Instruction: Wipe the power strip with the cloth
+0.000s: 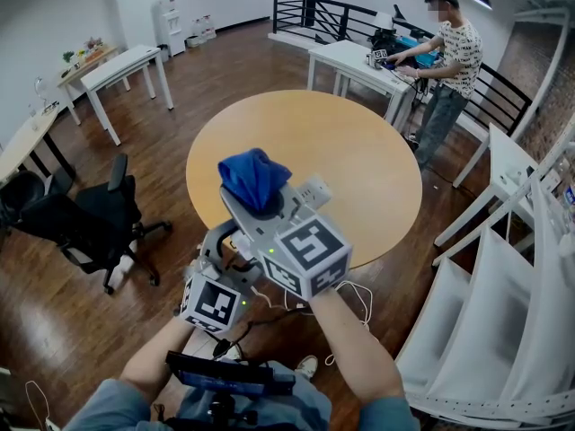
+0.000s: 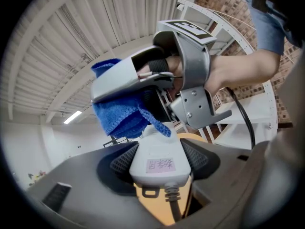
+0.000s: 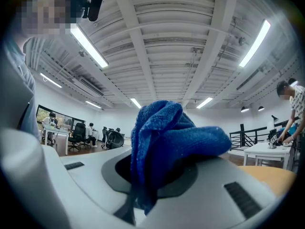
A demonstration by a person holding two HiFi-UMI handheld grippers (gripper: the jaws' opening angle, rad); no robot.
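Raised over the round wooden worktop (image 1: 359, 151), the left tool (image 2: 156, 168) is clamped on the cord end of the white power strip (image 2: 153, 149), while the right tool (image 3: 157, 175) pinches the bunched blue cloth (image 3: 167, 137) at the strip's far end.

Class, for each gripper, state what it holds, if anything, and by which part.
The left gripper grips the power strip at its cord end. The right gripper grips the cloth by its bunched lower folds.

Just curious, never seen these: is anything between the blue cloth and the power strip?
Nothing visible does. The cloth in the right claw hangs at the far end of the power strip held by the left claw.
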